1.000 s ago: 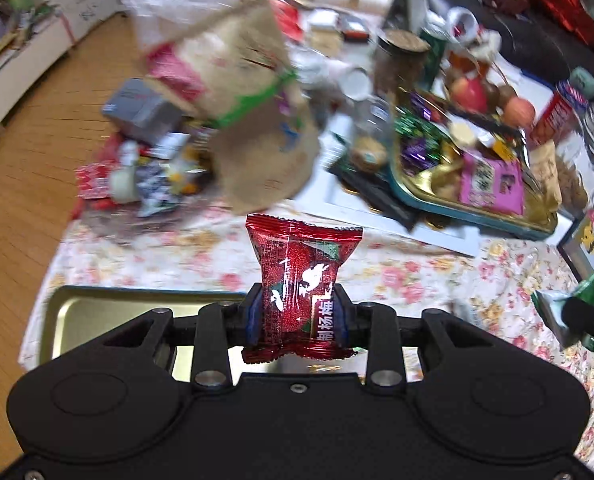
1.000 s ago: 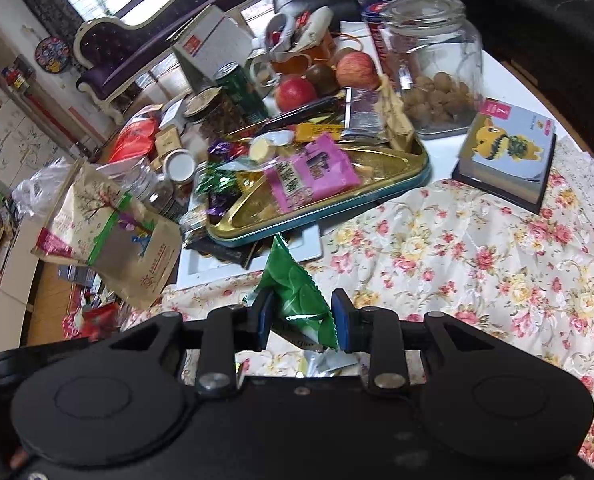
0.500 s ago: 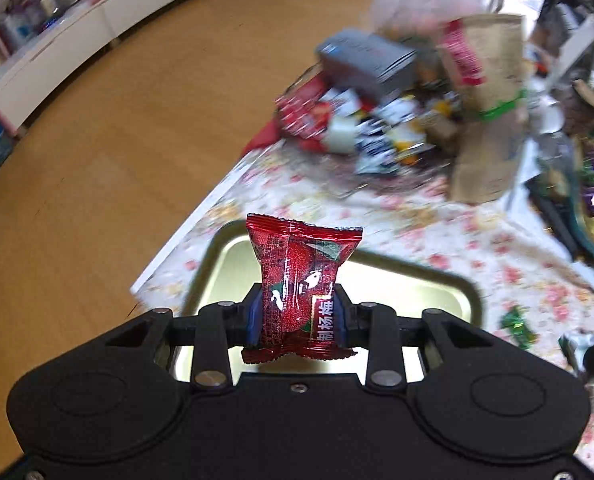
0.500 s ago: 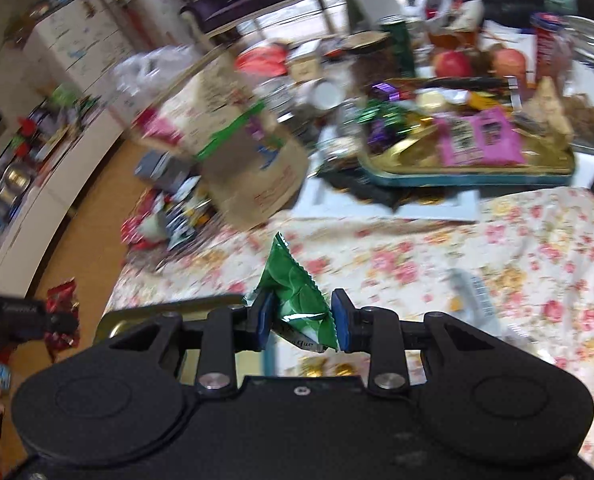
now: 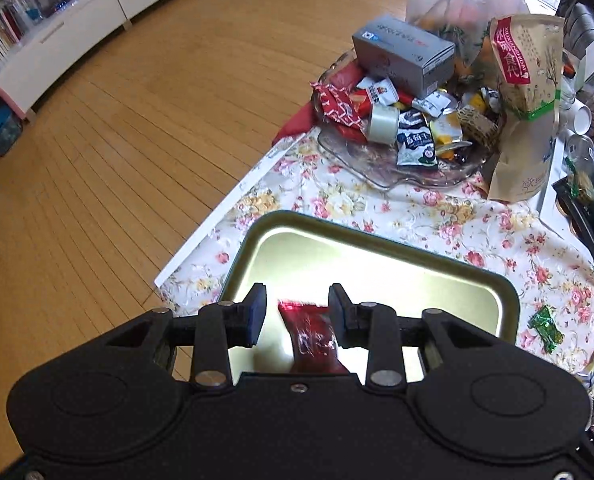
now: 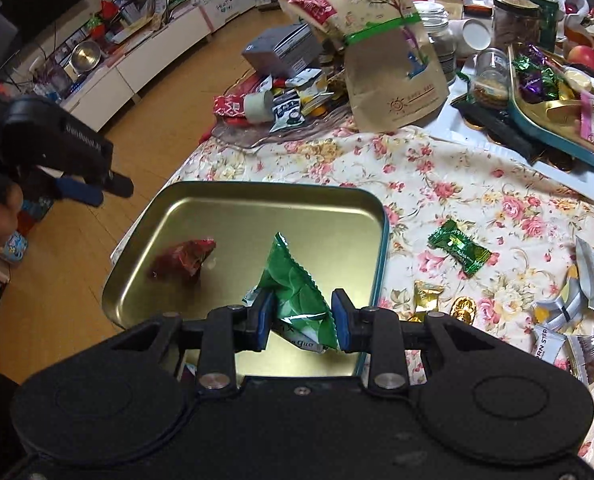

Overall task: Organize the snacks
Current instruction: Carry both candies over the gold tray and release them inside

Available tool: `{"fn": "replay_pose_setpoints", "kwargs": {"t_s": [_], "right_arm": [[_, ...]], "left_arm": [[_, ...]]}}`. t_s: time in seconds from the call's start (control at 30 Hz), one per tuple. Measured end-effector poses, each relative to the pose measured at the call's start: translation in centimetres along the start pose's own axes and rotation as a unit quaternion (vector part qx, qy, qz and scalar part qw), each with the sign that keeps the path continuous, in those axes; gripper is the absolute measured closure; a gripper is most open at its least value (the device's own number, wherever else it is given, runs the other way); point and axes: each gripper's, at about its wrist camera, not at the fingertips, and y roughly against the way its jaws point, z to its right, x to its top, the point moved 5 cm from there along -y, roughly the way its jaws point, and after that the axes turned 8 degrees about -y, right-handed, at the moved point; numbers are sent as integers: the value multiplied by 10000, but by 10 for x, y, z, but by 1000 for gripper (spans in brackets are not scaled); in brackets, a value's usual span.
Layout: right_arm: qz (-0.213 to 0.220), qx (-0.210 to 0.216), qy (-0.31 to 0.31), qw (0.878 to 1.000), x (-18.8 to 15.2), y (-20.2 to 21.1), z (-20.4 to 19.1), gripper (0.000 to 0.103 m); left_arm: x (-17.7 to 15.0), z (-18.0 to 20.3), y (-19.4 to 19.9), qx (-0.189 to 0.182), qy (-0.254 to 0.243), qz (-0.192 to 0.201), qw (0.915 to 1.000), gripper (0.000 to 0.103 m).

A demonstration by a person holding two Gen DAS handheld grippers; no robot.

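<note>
Red candy (image 5: 312, 332) blurred between parted left claw (image 5: 297, 316), over tray (image 5: 377, 248)

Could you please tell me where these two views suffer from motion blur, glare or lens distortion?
Left wrist view: the red candy packet between the open left tongs is motion-smeared, glare washes out the gold tray, and the floorboards bow from fisheye. Right wrist view: that packet looks soft, while the green packet in the right tongs is sharp.

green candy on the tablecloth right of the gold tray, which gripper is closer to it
Right. The right gripper, shut on a green packet, hangs over the tray edge near the green candy; the open left gripper is off the tray's far side.
</note>
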Motion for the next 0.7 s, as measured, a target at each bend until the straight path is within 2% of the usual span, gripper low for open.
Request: {"fn": "replay_pose_setpoints", "kwargs": {"t_s": [0.43,0.7], "right_arm": [[47,2,178,9998,-1,2,-2,69],[112,196,362,9991,-2,5,-12,67]], "left_arm": [[-7,12,-9,-64,-176,-237,9995,60],[-9,14,-13,-48,-233,-302,9993,60]]}}
